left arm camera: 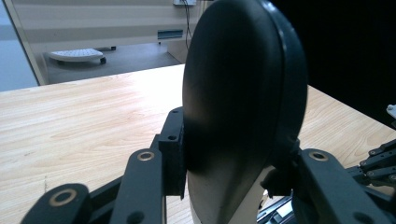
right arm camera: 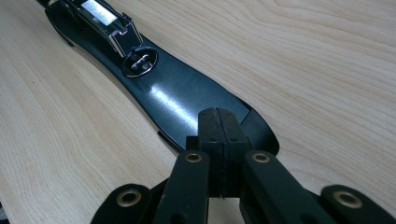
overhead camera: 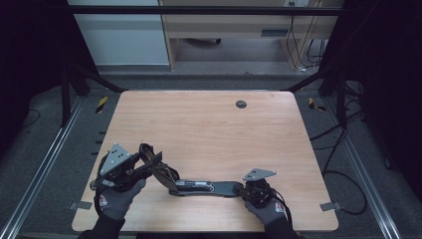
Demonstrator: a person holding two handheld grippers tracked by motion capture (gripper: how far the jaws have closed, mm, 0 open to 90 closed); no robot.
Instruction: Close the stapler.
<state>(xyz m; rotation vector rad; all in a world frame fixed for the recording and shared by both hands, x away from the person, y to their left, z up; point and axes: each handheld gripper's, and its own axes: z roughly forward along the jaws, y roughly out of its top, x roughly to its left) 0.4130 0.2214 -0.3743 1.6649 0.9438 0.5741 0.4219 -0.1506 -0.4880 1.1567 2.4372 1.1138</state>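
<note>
A large black stapler [overhead camera: 199,186] lies opened near the front edge of the tabletop [overhead camera: 209,124], between the two hands. Its base [right arm camera: 187,100] rests flat on the wood, with the metal staple channel [right arm camera: 100,14] visible along it, while the top arm [left arm camera: 243,112] is lifted up at the left end. The left gripper [overhead camera: 149,167] has its jaws closed on this raised arm, one pad on each side, probably to swing it away from the base. The right gripper [right arm camera: 219,126] is fully closed with nothing between its jaws, and its tips press down on the right end of the base, I think to keep it from sliding or lifting. Far on the tabletop there is a small dark cable hole [overhead camera: 241,104], well apart from the work.
</note>
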